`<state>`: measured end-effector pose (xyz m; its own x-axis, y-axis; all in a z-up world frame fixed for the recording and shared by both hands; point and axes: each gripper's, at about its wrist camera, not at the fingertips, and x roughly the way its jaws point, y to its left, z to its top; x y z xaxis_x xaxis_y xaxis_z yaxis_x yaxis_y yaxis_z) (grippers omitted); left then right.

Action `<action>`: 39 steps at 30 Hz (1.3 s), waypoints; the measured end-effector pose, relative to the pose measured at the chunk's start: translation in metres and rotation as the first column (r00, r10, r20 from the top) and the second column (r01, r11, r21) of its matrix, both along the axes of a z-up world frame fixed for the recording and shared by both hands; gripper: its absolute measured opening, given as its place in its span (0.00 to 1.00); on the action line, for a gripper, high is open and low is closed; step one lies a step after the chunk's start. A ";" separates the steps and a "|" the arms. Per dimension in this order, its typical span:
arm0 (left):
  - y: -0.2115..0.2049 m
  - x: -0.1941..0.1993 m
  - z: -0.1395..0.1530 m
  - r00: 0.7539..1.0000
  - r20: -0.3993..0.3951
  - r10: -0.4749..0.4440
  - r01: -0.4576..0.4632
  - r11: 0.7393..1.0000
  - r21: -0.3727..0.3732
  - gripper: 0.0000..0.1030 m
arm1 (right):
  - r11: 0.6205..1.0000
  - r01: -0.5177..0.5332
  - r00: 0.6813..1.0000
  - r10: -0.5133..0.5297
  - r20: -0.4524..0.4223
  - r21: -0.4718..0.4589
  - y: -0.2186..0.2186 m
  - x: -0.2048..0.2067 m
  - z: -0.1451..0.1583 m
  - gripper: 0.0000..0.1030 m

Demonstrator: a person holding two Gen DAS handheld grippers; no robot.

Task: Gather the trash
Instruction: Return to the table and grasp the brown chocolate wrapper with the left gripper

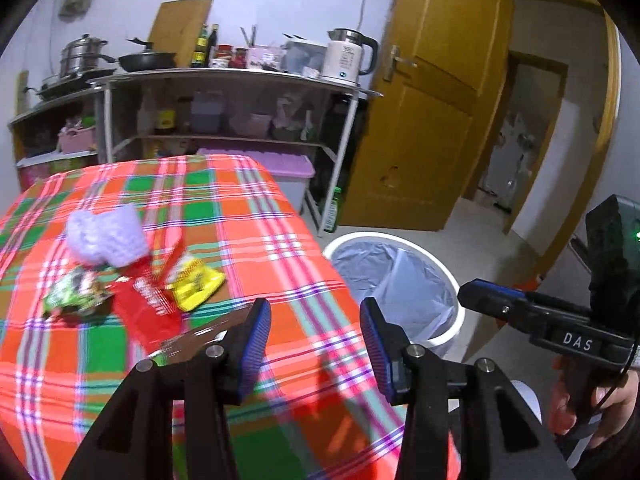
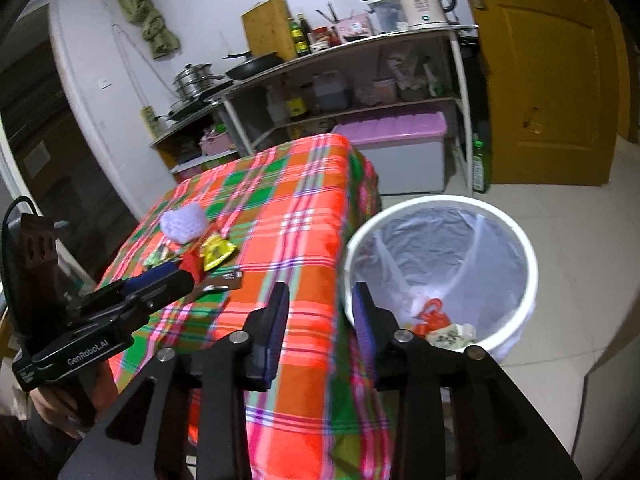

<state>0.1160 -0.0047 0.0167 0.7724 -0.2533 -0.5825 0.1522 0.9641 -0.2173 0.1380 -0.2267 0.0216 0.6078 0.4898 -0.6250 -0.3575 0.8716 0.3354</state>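
My left hand-held gripper (image 1: pixel 316 350) and right hand-held gripper (image 2: pixel 320 330) both gape, holding nothing. Light, crinkly, slippery wrappers (image 1: pixel 160 300) lie on the tabletop (image 1: pixel 280 240) beside the trash bin (image 1: pixel 452 280); I'd pinch a flat edge.

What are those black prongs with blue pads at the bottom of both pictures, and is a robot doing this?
No robot: a person holds a two-finger tool in each hand, each with its own camera looking along its fingers. One picture comes from the left gripper, the other from the right gripper. Both stand open and hold nothing. On the checked tablecloth lies trash: a white crumpled tissue, a green wrapper, a red wrapper, a yellow wrapper and a dark brown wrapper. Beside the table stands a white bin lined with a bag, with some scraps already in it.
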 end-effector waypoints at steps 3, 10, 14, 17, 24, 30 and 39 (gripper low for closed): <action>0.015 -0.008 0.000 0.999 0.002 0.033 -0.033 0.999 0.000 0.44 | 1.000 -0.029 1.000 0.029 0.004 -0.005 0.014 -0.001 0.001 0.34; 0.045 -0.014 -0.006 0.996 -0.006 0.094 -0.094 0.996 -0.002 0.44 | 0.997 -0.081 0.997 0.081 -0.005 -0.014 0.038 -0.001 0.000 0.34; 0.057 -0.015 -0.009 0.994 -0.007 0.110 -0.110 0.994 0.000 0.44 | 0.995 -0.098 0.995 0.097 -0.014 -0.021 0.046 0.001 -0.003 0.34; 0.062 -0.013 -0.013 0.994 -0.013 0.113 -0.113 0.994 -0.003 0.44 | 0.994 -0.104 0.994 0.103 -0.022 -0.026 0.050 0.004 -0.006 0.34; 0.064 0.004 -0.027 0.997 -0.039 0.068 -0.067 0.997 0.029 0.44 | 0.993 -0.112 0.993 0.111 -0.032 -0.034 0.057 0.011 -0.009 0.34; 0.062 0.027 -0.044 0.997 -0.081 0.011 -0.005 0.997 0.072 0.44 | 0.992 -0.119 0.992 0.117 -0.052 -0.043 0.064 0.019 -0.016 0.34; 0.051 0.056 -0.064 0.981 -0.177 -0.085 0.105 0.989 0.106 0.44 | 0.993 -0.114 0.991 0.111 -0.078 -0.040 0.067 0.033 -0.026 0.34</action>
<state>0.1718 0.0465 -0.0471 0.6341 -0.2447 -0.7335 0.2141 0.9671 -0.1375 0.1709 -0.1600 -0.0040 0.5011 0.5234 -0.6891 -0.4291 0.8418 0.3274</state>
